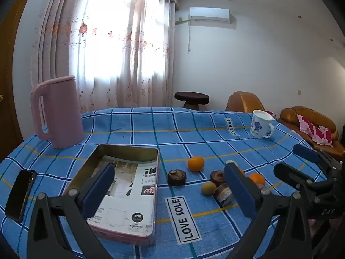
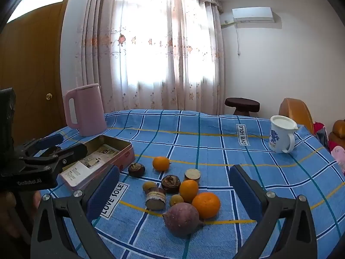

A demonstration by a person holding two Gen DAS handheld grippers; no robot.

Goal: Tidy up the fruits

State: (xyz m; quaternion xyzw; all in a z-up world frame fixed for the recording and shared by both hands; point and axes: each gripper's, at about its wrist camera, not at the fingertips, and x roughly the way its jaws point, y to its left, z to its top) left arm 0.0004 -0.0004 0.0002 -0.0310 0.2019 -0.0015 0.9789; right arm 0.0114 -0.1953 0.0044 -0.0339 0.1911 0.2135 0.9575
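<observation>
Several fruits lie on the blue checked tablecloth (image 2: 215, 142): oranges (image 2: 206, 201) (image 2: 161, 163), a purple round fruit (image 2: 181, 218), dark brown fruits (image 2: 171, 183) (image 2: 136, 169), small yellow-green fruits (image 2: 149, 186) and cut cane pieces (image 2: 155, 198). A pink tin (image 1: 148, 196) with printed paper inside lies left of them, also in the right wrist view (image 2: 120, 157). My left gripper (image 1: 170, 190) is open and empty above the tin and fruits. My right gripper (image 2: 174, 192) is open and empty, with the fruit pile between its fingers' line of view.
A pink kettle (image 1: 57, 112) stands at the table's back left. A white mug (image 1: 261, 125) stands at the back right. A black phone (image 1: 20, 194) lies left of the tin. A dark stool (image 1: 191, 98) and sofa (image 1: 310, 120) are beyond the table.
</observation>
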